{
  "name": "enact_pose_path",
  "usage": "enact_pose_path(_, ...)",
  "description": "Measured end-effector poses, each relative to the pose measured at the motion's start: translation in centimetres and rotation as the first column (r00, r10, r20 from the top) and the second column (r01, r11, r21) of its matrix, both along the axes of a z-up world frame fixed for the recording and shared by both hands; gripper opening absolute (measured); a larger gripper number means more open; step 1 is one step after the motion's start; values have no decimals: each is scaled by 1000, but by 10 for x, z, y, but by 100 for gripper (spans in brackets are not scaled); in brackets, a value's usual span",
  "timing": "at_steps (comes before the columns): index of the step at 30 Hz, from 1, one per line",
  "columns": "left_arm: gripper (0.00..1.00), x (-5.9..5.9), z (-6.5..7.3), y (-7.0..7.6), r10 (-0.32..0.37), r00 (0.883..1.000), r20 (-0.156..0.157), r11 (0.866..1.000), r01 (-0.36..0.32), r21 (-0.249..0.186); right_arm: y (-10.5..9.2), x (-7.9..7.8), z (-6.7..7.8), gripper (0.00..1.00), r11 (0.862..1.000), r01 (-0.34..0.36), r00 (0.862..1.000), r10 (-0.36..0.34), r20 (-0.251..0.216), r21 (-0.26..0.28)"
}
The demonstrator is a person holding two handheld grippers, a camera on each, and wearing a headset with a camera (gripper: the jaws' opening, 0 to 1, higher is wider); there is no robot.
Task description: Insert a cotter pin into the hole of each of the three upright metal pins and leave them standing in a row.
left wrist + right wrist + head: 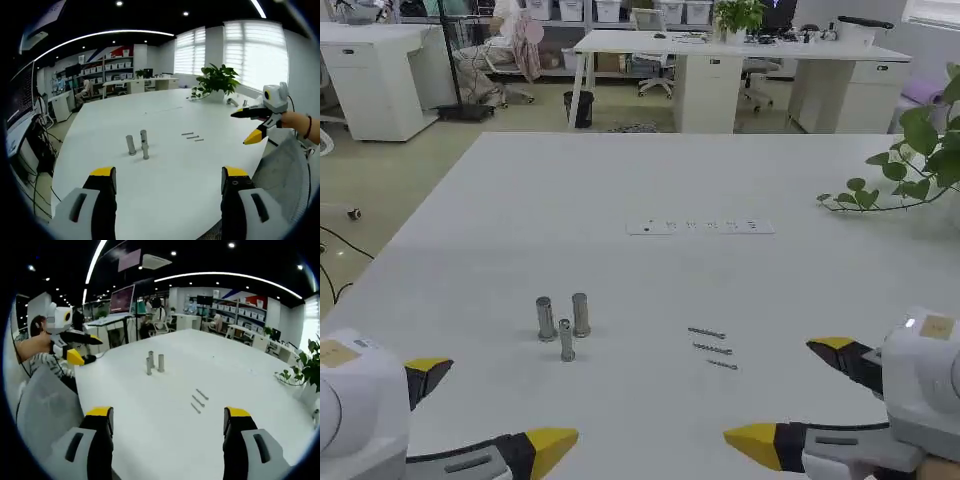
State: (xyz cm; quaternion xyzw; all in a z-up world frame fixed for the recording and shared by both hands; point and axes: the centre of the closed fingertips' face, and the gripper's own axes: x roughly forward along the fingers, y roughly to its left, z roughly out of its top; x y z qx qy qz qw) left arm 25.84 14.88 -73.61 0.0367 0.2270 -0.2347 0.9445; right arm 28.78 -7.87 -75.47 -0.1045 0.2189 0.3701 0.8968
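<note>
Left gripper view shows right gripper [241,128] (jaws apart).

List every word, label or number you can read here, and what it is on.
No text reads clearly.
Printed strip on the table: marks too small to read.
Tan sticker on the right gripper: blurred, unreadable.

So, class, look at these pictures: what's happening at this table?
A person holds the left tongs and right tongs low over the near edge of the white table, both open and empty. Three metal pins stand upright in a tight cluster, not a row. Three cotter pins lie loose to their right, untouched. No cotter pin has been inserted yet.
</note>
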Motion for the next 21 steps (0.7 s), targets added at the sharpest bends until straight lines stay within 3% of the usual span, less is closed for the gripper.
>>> enact_pose_path(21,84,-2,2,7,22,1000,13,1000,-22,4,-5,-1,3,92,1000,12,1000,-12,7,20)
